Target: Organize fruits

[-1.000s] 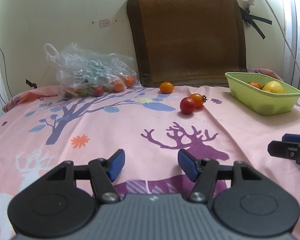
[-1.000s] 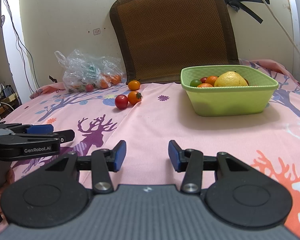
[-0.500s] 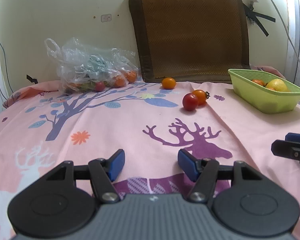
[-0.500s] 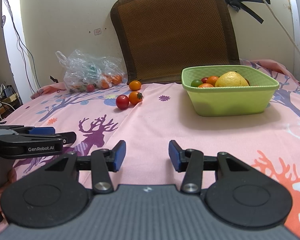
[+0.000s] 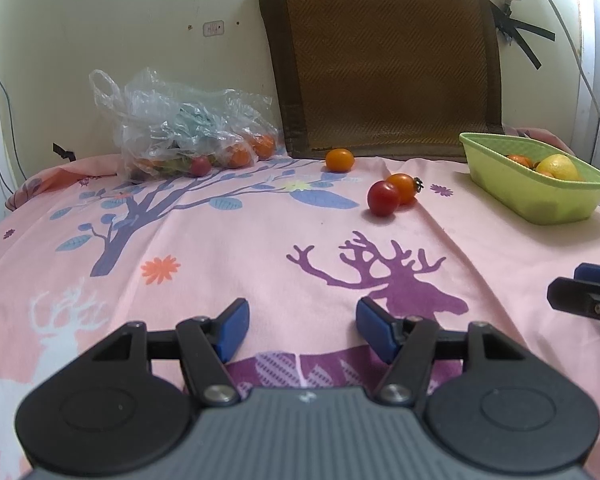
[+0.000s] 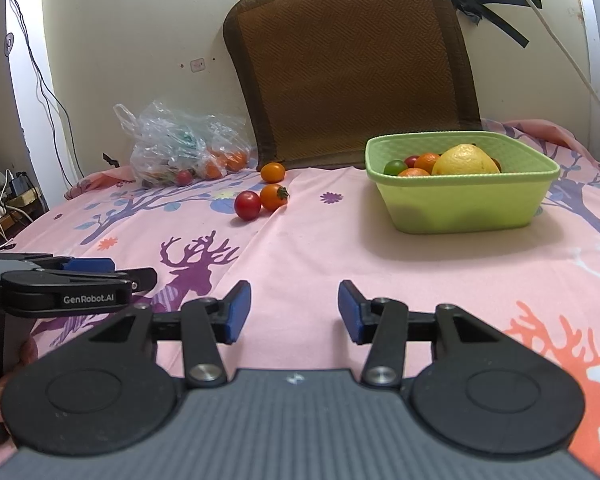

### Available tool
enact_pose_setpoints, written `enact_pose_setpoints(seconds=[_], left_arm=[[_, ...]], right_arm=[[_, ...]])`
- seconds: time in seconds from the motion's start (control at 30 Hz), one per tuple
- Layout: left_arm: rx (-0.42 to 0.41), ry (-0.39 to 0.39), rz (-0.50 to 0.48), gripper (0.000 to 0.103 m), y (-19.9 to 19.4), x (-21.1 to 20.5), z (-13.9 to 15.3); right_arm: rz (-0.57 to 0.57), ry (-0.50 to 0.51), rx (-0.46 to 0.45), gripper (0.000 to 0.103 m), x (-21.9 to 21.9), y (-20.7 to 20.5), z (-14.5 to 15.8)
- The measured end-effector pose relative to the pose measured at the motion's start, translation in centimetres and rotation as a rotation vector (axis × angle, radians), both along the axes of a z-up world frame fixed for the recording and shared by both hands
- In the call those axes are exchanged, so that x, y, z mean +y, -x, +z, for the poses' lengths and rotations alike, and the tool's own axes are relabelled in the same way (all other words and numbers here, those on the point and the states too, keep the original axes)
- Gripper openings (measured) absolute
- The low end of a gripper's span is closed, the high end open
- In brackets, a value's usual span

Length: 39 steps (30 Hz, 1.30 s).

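On the pink patterned cloth a red tomato (image 5: 383,198) (image 6: 247,205) touches an orange tomato (image 5: 403,188) (image 6: 274,197), with another orange tomato (image 5: 339,159) (image 6: 272,172) farther back near the wall. A green basket (image 5: 556,200) (image 6: 460,208) at the right holds a lemon (image 6: 465,159) and several small fruits. My left gripper (image 5: 300,330) hovers open and empty low over the cloth, well short of the tomatoes. My right gripper (image 6: 291,312) is open too, nothing between its blue pads, in front of the basket. The left gripper's fingers (image 6: 80,276) show at the left of the right wrist view.
A clear plastic bag (image 5: 188,136) (image 6: 184,148) with more fruit lies at the back left against the wall. A brown woven mat (image 5: 384,60) (image 6: 352,64) leans on the wall behind the loose tomatoes. Cables hang at the right wall and left edge.
In the left wrist view the scene has slid slightly down and right, as the camera tilted a little. Both grippers stay in place, open and empty.
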<state>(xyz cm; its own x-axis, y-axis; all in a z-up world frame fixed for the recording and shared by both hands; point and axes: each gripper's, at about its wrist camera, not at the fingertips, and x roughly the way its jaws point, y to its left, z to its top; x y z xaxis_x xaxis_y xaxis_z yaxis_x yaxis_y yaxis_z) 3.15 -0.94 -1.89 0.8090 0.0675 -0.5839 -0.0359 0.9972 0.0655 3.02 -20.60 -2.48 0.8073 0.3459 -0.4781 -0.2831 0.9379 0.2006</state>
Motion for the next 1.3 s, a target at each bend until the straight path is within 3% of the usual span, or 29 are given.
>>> enact_pose_setpoints(seconds=[1.3], left_arm=[[0.006, 0.004, -0.006, 0.063, -0.23, 0.22, -0.04]], right_arm=[[0.067, -0.032, -0.007, 0.052, -0.70, -0.41, -0.16]])
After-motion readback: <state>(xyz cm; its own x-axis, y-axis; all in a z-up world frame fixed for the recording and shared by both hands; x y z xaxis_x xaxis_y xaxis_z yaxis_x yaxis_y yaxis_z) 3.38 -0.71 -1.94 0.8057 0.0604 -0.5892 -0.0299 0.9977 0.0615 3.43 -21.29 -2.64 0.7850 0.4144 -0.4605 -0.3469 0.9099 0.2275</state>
